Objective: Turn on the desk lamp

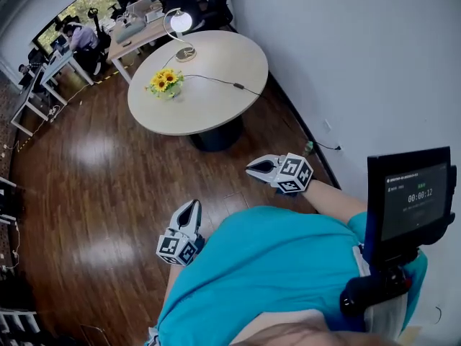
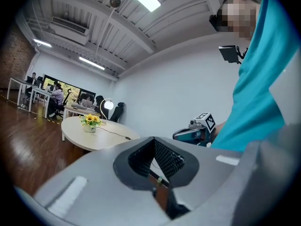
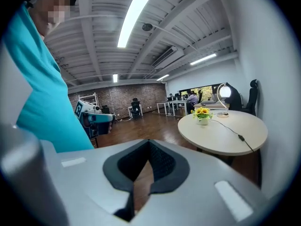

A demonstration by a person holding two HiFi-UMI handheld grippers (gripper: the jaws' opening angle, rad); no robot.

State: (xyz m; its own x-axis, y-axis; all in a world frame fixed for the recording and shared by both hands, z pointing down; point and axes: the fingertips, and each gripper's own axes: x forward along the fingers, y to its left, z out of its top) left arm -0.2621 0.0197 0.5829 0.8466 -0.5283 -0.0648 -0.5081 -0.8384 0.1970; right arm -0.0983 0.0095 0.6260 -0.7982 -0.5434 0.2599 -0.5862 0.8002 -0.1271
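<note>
The desk lamp (image 1: 180, 25) stands at the far edge of a round white table (image 1: 216, 103), and its round head glows bright. A black cord with an inline switch (image 1: 238, 86) runs from it across the tabletop. The lamp (image 2: 107, 105) also shows small in the left gripper view, and the lamp (image 3: 224, 92) shows in the right gripper view with its switch (image 3: 241, 137). My left gripper (image 1: 192, 207) and right gripper (image 1: 253, 169) hang close to my body, well short of the table. Both are shut on nothing: left gripper (image 2: 154, 140), right gripper (image 3: 149, 143).
A vase of sunflowers (image 1: 166, 83) sits on the table's left side. A white wall (image 1: 360, 63) runs along the right. Desks with chairs and seated people (image 1: 79, 38) stand beyond the table. A screen (image 1: 410, 200) is mounted at my chest. Dark wood floor (image 1: 94, 186) lies between me and the table.
</note>
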